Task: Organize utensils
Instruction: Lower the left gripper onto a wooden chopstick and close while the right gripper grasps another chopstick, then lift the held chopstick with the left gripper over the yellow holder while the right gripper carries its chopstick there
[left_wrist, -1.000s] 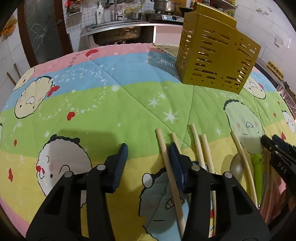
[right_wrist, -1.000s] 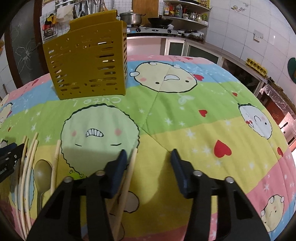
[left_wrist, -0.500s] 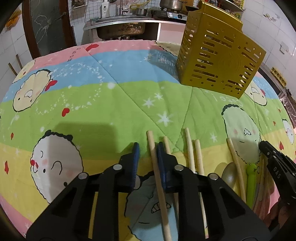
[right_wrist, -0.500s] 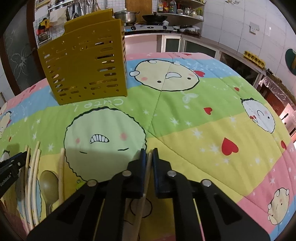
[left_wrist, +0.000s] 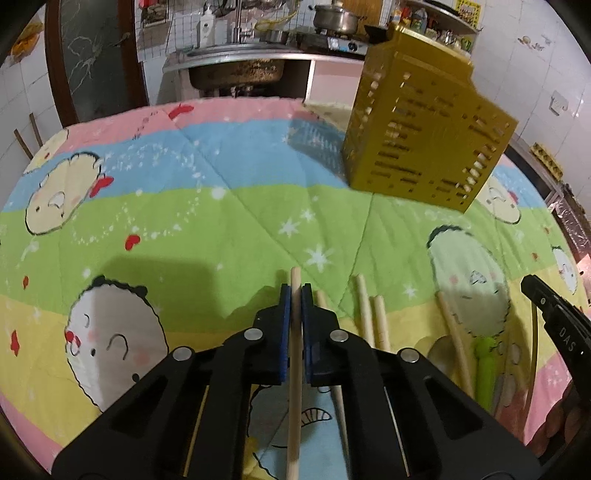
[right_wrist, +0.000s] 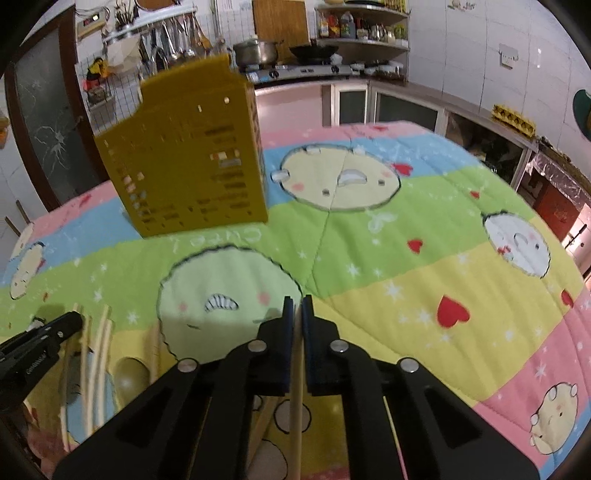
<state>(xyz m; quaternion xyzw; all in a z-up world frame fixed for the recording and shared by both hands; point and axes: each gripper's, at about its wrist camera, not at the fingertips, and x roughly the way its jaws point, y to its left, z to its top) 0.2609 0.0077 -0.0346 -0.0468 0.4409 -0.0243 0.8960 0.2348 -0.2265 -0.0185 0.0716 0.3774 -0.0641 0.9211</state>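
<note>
Now | left fingers (left_wrist: 291, 295) clamp chopstick (left_wrist: 294, 387) (tip protruding) | right fingers (right_wrist: 286, 314) clamp second chopstick (right_wrist: 296, 406)

Mustard-yellow slotted caddy (right_wrist: 184, 162) (rainbow-striped cartoon quilt (right_wrist: 406, 258)).

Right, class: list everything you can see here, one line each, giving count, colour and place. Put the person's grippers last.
utensil holder: one, mustard yellow, slotted, far side of quilt.
quilt: one, pastel stripes with cartoon faces, under everything.
loose chopsticks: several, pale wood, lying between the grippers.
spoon: one, brownish, among the chopsticks.
green-handled utensil: one, beside the spoon.
left gripper: black, shut on a chopstick.
right gripper: black, shut on another chopstick.
</note>
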